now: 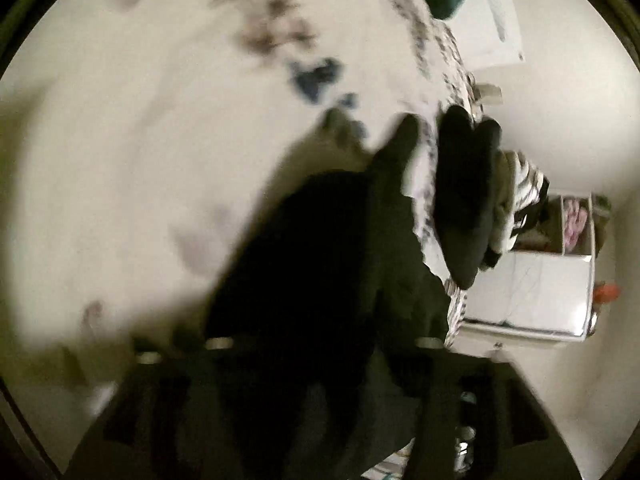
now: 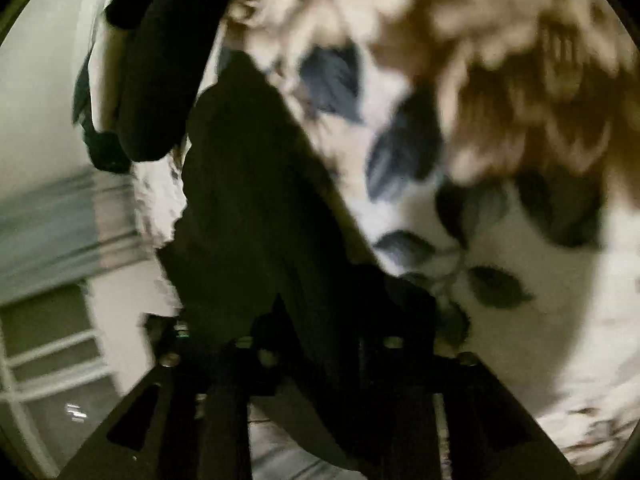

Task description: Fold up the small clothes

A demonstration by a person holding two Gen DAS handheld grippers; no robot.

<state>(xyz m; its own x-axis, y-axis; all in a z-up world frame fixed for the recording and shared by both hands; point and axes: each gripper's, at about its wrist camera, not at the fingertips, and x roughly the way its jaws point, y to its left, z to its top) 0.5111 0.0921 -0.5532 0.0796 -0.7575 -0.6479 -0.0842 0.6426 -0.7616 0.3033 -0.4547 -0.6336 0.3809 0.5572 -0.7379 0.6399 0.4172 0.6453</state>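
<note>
Two blurred fisheye views look down onto a bed covered by a white bedspread (image 1: pixel 120 140) printed with dark blue and brown leaves. A black garment (image 1: pixel 320 260), soft and matte, lies on the bedspread near the edge of the bed and fills the middle of both views; in the left view it narrows toward the far end, where two rounded tips stand up. The left gripper (image 1: pixel 372 128) has its dark fingers spread, with the garment between them, though whether the pads press it is too smeared to tell. The right gripper (image 2: pixel 320 300) is lost against the black fabric, so I cannot tell how its jaws stand. Beside the bed edge hangs another dark rounded cloth (image 1: pixel 464 200) over something striped. A white glossy cabinet (image 1: pixel 528 296) stands further right.
</note>
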